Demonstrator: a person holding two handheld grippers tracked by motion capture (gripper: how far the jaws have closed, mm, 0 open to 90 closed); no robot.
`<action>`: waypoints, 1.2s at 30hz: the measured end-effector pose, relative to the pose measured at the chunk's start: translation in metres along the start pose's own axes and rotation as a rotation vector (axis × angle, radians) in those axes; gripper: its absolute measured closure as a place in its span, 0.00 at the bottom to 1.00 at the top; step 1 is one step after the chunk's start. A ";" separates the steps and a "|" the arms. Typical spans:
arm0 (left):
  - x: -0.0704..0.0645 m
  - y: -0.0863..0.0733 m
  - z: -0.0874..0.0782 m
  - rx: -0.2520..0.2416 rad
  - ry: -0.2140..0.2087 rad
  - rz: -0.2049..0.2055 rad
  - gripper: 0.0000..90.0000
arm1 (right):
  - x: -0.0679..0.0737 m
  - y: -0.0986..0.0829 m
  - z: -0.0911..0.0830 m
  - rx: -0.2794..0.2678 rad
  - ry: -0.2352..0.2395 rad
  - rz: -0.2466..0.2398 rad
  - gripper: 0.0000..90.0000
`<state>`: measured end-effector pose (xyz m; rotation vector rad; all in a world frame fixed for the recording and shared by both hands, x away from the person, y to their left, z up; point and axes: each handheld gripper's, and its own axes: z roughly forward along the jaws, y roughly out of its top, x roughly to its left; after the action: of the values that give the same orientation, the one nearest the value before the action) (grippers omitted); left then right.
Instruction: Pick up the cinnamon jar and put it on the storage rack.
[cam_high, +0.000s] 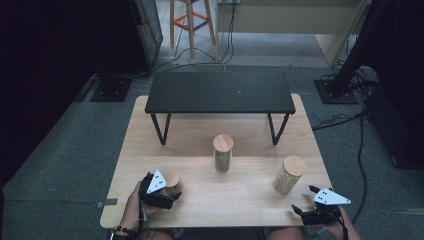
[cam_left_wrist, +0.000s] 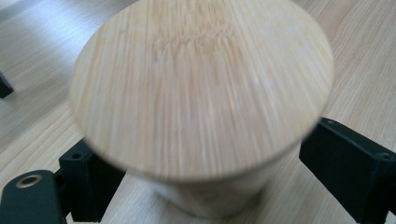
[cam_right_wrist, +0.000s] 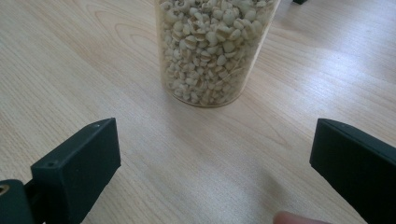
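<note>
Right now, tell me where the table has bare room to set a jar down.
Free: the strip between the left jar and the right jar, in front of the middle jar; also the top of the black shelf. Crowded: the front left corner, where the left tool straddles its jar.

Three lidded jars are standing on the wooden table (cam_high: 250, 200) before the low shelf (cam_high: 220, 93): the left jar (cam_high: 172, 181) sitting between the left gripper's (cam_high: 165, 192) jaws, the middle jar (cam_high: 223, 153) centred, the right jar (cam_high: 288, 174) just ahead of the right gripper (cam_high: 306, 200).
</note>
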<state>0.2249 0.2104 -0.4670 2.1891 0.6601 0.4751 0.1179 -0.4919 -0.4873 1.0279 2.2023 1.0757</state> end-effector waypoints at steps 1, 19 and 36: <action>0.000 0.002 0.001 0.004 0.000 0.000 0.11 | 0.000 0.000 0.000 -0.002 0.000 0.001 0.02; 0.006 0.022 0.012 0.039 -0.003 -0.031 0.25 | 0.000 0.000 0.000 -0.001 0.000 0.007 0.02; 0.007 0.024 0.009 0.029 -0.002 -0.075 0.27 | 0.000 0.000 0.000 0.000 -0.003 0.006 0.02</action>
<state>0.2421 0.1958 -0.4535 2.1836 0.7495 0.4263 0.1176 -0.4922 -0.4875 1.0359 2.1985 1.0754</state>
